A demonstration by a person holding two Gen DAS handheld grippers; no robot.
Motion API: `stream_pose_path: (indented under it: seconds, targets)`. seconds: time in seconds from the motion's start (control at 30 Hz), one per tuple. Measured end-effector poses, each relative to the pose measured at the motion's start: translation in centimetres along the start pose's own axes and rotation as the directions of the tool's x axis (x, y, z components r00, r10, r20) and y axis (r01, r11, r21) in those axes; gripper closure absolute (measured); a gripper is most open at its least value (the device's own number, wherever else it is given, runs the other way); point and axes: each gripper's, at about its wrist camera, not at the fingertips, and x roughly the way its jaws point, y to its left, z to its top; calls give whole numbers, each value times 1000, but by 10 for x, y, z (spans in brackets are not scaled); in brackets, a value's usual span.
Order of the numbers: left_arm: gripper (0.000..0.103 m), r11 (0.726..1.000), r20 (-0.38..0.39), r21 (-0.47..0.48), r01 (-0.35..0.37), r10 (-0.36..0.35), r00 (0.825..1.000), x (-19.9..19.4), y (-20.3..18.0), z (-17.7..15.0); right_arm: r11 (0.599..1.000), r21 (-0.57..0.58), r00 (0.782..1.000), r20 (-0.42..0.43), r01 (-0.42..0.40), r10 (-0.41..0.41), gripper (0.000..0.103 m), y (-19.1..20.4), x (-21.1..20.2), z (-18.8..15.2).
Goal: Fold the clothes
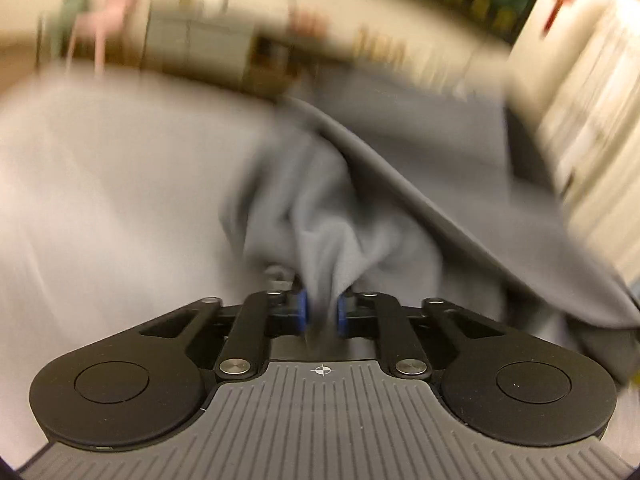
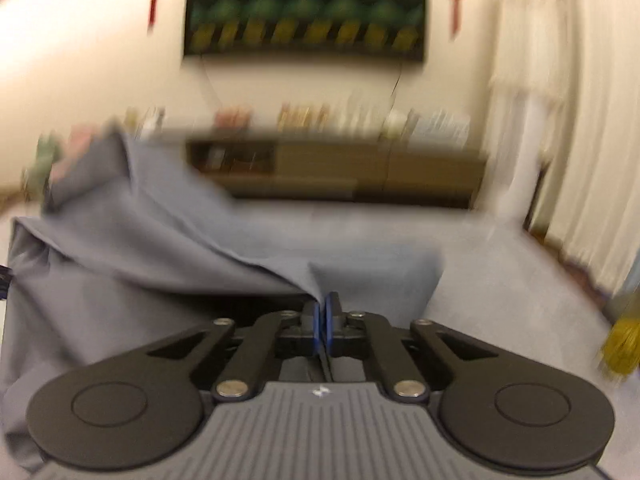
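Two tools [image 1: 322,312] [image 2: 322,324] pinch soft, rumpled grey cloth [image 1: 320,220] [image 2: 140,248]

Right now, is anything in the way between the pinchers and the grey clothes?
No. The left gripper is already shut on a bunch of the grey garment, and the right gripper is shut on its edge. The cloth hangs over the light grey surface, where nothing visible blocks it, though the pictures are blurry.

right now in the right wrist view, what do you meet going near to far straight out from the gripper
right gripper shut on an edge of the grey garment → grey bed surface → low wooden cabinet with blurred items along its top → dark wall picture
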Motion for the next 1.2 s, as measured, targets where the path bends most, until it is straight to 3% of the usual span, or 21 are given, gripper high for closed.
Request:
stream_pose_path:
  seconds: [0.07,0.1,0.2,0.23,0.27,0.3,0.37,0.4,0.57,0.63,0.67,0.77,0.8,0.9,0.97,1.03,1.07,1.1,1.13,1.17,1.2]
  targets:
    - [103,992,226,129,-5,-24,974,-63,-15,45,996,93,989,148,-14,0,101,-24,-29,22]
    - [103,984,249,175,-19,-26,968,-82,-15,45,990,139,977,214,-29,-1,101,-36,-43,32]
    - [103,949,318,308,-66,-38,947,-139,-15,46,993,119,989,149,-13,-5,100,-45,-39,27]
    - [103,935,301,346,-82,-28,953,-148,-13,42,996,85,999,47,-13,9,100,-40,-25,16]
    - [103,925,163,369,-90,31,986,-129,-3,21,999,48,997,-67,-19,22,100,-33,-9,3]
    - [103,917,27,388,-91,88,996,-110,7,0,1000,12,983,-181,-28,30,100,-27,6,-10]
    - [103,916,-181,393,-77,160,970,-85,28,-44,996,-39,946,-316,-81,65,97,-15,20,-27]
    - [90,927,-165,369,-73,142,976,-94,35,-52,994,-58,942,-328,-94,70,92,-10,19,-29]
    - [64,990,-39,129,-55,60,997,-140,77,-56,996,26,966,-242,-85,89,64,-14,-17,-24]
    - [57,998,8,38,-55,55,998,-149,93,-43,992,101,975,-198,-80,99,62,-27,-28,-19]
    - [47,998,20,11,-64,64,998,-152,104,-33,987,139,979,-171,-83,107,62,-37,-34,-14]
    - [16,996,10,-51,-67,68,998,-142,121,-14,969,239,988,-122,-65,97,45,-49,-40,-6]
    - [16,997,-26,-58,-50,49,998,-126,126,-13,967,248,987,-133,-52,87,40,-52,-33,-9]
    - [16,997,-136,-62,-52,43,990,-80,129,-14,970,242,974,-213,-22,75,37,-56,-12,-21]
    - [16,995,-150,-75,-58,47,988,-63,129,-24,973,229,963,-253,-39,98,29,-49,-16,-30]
    - [17,992,-144,-125,-6,-12,990,-51,133,-31,980,183,947,-297,-71,125,8,-36,-25,-37]
    - [26,989,-136,-142,28,-47,990,-45,134,-31,989,131,938,-330,-66,106,8,-29,-22,-40]
    - [59,989,-131,-141,54,-72,989,-37,133,-30,996,71,930,-361,-52,74,8,-22,-18,-43]
    - [88,988,-133,-136,70,-88,987,-29,133,-29,999,11,920,-389,-39,40,20,-16,-13,-47]
    - [103,990,-145,-126,61,-79,986,-22,133,-27,998,-50,910,-415,-28,5,37,-9,-8,-50]
    - [103,988,-127,-139,63,-81,989,-22,138,-22,994,-110,898,-439,-19,-32,75,-3,-3,-53]
